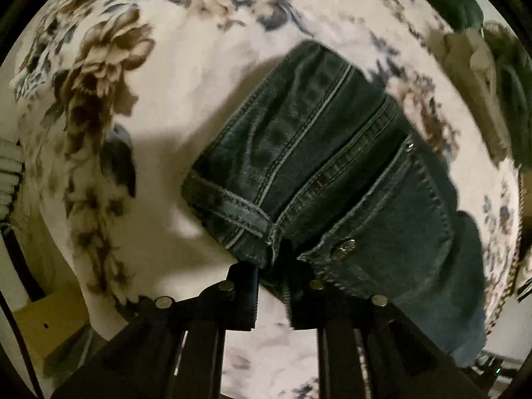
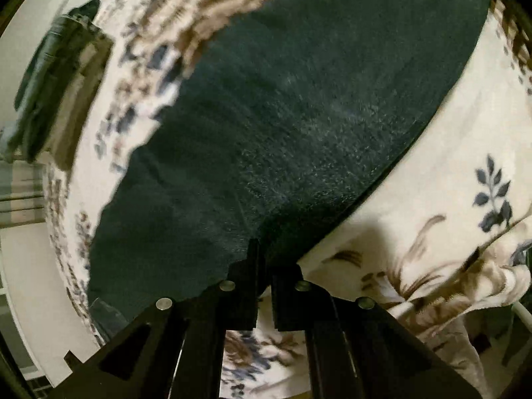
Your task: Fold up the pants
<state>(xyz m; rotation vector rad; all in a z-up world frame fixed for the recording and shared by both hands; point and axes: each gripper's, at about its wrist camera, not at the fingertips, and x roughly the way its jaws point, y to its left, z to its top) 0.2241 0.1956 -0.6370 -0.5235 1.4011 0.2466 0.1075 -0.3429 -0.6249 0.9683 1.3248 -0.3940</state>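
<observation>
Both grippers pinch the jeans on the bed

Left gripper (image 1: 274,274) is clamped on the waistband of the dark denim jeans (image 1: 332,166) beside a rivet. Right gripper (image 2: 264,276) is closed on the denim edge (image 2: 299,133). Jeans lie folded on the floral bedspread (image 1: 159,116).

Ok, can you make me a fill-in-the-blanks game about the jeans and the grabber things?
1. The jeans are made of dark blue ____.
2. The jeans lie on a cream blanket printed with ____.
3. The left gripper is ____ on the jeans near a metal rivet.
4. The right gripper pinches the jeans at their ____, with its fingers close together.

Missing words: denim; flowers; shut; edge
</observation>
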